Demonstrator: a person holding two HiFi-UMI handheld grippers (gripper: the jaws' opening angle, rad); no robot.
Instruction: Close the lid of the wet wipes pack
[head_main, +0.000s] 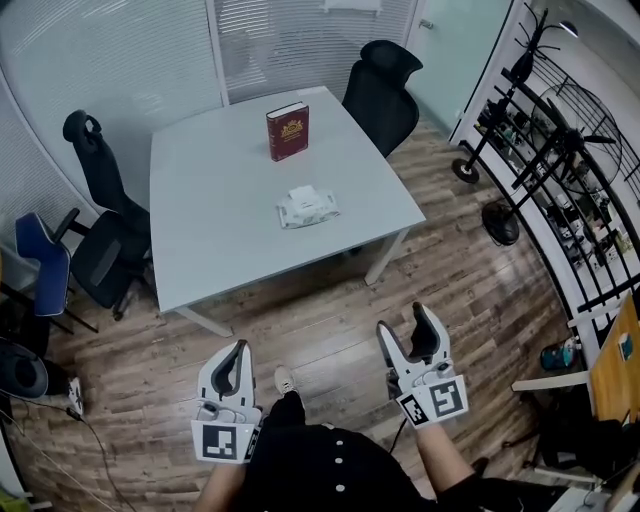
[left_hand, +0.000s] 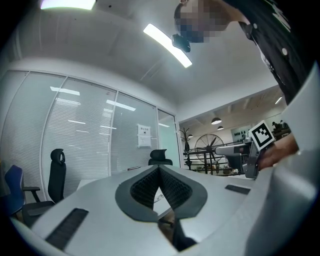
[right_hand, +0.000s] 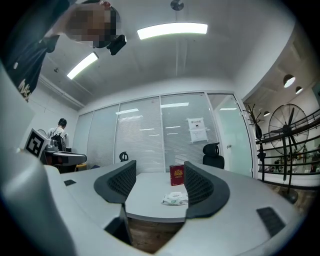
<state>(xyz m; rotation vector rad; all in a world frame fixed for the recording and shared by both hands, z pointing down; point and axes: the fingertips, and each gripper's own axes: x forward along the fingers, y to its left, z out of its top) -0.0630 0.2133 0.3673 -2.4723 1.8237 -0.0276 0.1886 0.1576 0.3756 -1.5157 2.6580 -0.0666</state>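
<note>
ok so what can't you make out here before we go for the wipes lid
- Lid of the wet wipes pack: too small in the head and right gripper views to tell open from shut.
- Most of the table: hidden in the left gripper view behind the closed jaws of the left gripper.
- Print on the red book: too small in every view.
</note>
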